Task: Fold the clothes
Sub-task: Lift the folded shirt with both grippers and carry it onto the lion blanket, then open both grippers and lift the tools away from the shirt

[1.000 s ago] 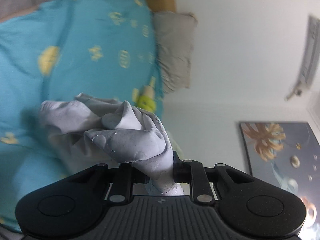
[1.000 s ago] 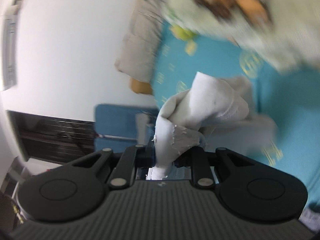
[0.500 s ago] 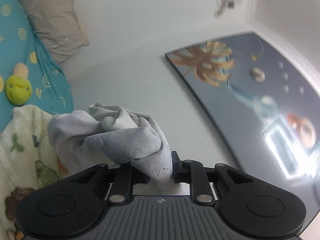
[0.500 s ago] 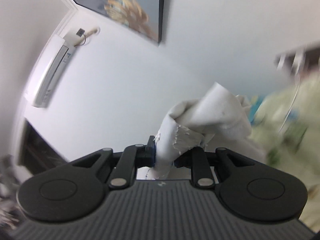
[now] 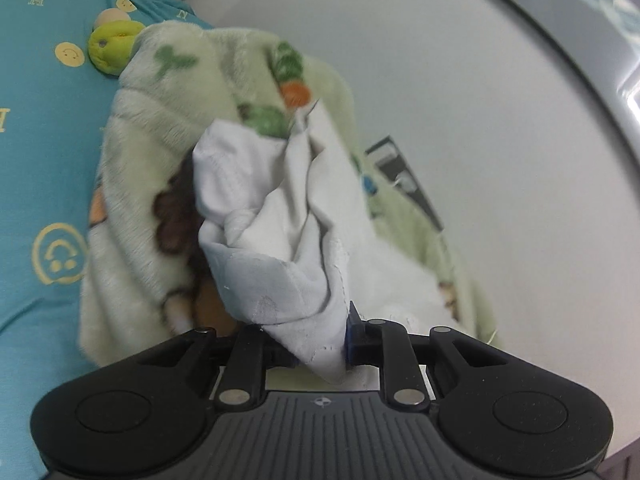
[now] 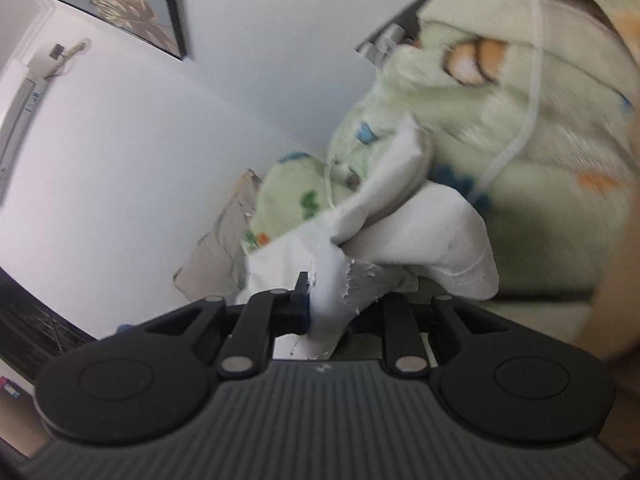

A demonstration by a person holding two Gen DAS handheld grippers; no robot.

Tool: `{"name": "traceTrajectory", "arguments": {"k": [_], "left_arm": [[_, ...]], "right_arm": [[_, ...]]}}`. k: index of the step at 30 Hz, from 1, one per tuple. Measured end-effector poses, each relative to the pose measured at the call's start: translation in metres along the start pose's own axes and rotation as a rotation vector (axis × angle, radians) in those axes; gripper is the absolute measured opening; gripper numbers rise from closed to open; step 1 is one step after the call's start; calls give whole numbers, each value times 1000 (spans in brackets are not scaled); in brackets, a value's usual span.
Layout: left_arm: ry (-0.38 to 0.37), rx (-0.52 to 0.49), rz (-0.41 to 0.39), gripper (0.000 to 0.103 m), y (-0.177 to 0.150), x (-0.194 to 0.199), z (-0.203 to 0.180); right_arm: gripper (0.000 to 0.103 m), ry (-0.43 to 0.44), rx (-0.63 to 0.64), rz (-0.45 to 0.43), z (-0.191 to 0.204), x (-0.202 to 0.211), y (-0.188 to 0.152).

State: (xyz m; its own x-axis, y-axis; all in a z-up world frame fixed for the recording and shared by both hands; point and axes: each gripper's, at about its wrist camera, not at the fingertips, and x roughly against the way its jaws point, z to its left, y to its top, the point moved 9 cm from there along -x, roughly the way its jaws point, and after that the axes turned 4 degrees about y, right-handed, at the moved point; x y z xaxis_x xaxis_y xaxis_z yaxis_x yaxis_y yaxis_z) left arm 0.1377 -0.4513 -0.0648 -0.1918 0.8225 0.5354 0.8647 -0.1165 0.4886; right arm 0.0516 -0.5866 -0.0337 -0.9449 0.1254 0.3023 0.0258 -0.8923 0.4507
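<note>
A pale grey-white garment (image 5: pixel 280 248) hangs bunched in the air in the left wrist view, with my left gripper (image 5: pixel 320 352) shut on a gathered corner of it. In the right wrist view the same white garment (image 6: pixel 424 240) bulges forward from my right gripper (image 6: pixel 328 320), which is shut on a frayed edge. Both grippers hold the cloth up in front of a fluffy pale green blanket (image 5: pixel 192 112) (image 6: pixel 520 128) with animal prints. Most of the garment is crumpled, and its shape is hidden.
A teal bedsheet (image 5: pixel 44 152) with yellow smiley faces lies at the left, with a small green plush toy (image 5: pixel 112 44) on it. A white wall (image 6: pixel 140 152) stands behind, with a framed picture (image 6: pixel 120 4), an air conditioner (image 6: pixel 20 112) and a beige pillow (image 6: pixel 220 256).
Both views swung from the teal bed across the white wall to the green blanket. The garment stayed clamped in both grippers and kept its bunched shape.
</note>
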Motion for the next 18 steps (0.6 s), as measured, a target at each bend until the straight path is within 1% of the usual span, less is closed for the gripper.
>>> {"name": "traceTrajectory", "arguments": {"k": [2,3,4,5,6,7,8,9,10,11,13,14,15,16,18], "left_arm": [[30,-34,-7,25,-8,-4,4],[39,-35,-7,26,-8,-5,4],[49,-33,-3,28,-5,-8,3],[66,-55,-7,31,-5,-7,-2],[85,-78,-11,41,-5,-6,-7],[120,-120,-17,58,-3,-4,-12],[143,-153,-26,66,-1,1,-19],[167,-186,-34,77,1,7,-25],[190,-218,-43,82,3,12,-32],[202,-237,-53,82,2,19,-38],[224,-264,-73,84,0,35,-50],[228,-282,-87,85,8,42,-60],[232,-300,-101,87,16,50,-71],[242,-328,-128,91,16,64,-83],[255,-379,-186,98,11,94,-107]], "right_arm": [[22,-44,-7,23,-13,0,-13],[22,-60,-12,35,-18,0,-17],[24,-64,-26,42,-22,-2,-18],[24,-68,-45,52,-24,-2,-18],[24,-75,-70,65,-24,0,-17],[28,-82,-95,78,-24,1,-16],[33,-99,-107,94,-22,5,-16],[36,-129,-101,111,-19,10,-17],[38,-152,-93,120,-15,16,-19],[41,-164,-82,117,-10,26,-23],[42,-171,-53,113,0,42,-28],[42,-170,-37,111,6,49,-30],[42,-170,-21,110,12,57,-32],[42,-171,10,106,19,65,-34],[42,-174,113,89,40,83,-37]]}}
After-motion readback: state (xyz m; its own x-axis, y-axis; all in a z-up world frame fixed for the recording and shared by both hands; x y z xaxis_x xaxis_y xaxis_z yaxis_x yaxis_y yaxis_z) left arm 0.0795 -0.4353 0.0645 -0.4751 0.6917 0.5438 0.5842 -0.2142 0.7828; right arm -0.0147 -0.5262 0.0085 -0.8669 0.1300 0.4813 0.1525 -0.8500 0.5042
